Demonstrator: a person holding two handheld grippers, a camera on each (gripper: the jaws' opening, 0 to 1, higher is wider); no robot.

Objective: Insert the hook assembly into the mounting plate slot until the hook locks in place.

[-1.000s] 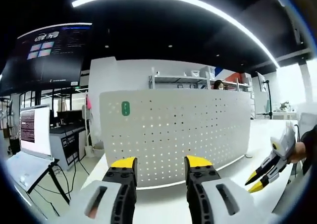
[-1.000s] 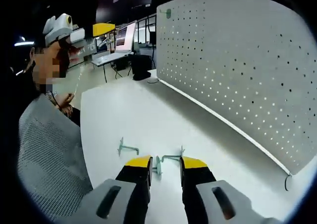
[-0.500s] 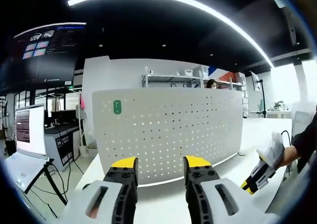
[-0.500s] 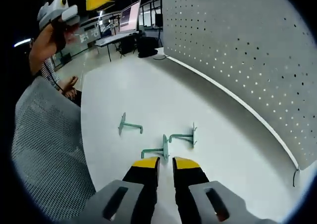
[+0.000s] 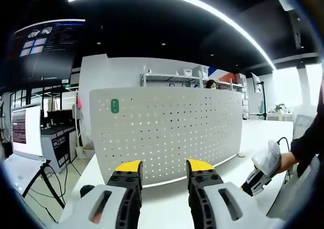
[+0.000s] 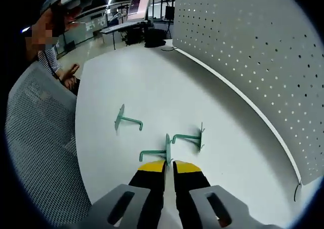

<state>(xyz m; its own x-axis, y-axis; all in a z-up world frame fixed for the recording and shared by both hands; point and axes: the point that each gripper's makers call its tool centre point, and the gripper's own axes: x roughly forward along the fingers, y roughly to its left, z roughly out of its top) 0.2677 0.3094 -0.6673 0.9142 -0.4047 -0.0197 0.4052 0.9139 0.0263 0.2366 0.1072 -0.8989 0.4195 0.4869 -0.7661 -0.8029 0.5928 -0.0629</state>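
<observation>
Closing in over the last second, our right gripper (image 6: 168, 164) has brought its jaws from well apart to nearly together, and they now sit at the stem of the nearest hook (image 6: 158, 152); whether they are truly clamped on it we cannot tell, since the tips hide the contact. We judge this to be the pick-up step, with insertion not yet begun. We count three green hooks lying on the white bench (image 6: 152, 97): the nearest one at our jaw tips, a second hook (image 6: 190, 137) just beside it toward the board, and a third hook (image 6: 125, 121) a little apart toward the bench's chair-side edge. A mesh chair back (image 6: 40, 158) stands against that edge. Farther off, the white pegboard (image 6: 253, 51) stands upright along the far side of the bench, one board only, with one green tag (image 5: 115, 106) near its upper corner in the left gripper view. Our left gripper (image 5: 163, 166) hangs with jaws apart and nothing between them, facing the board from over the bench. In that view the right gripper shows low at the side, held in a hand (image 5: 268, 159).
</observation>
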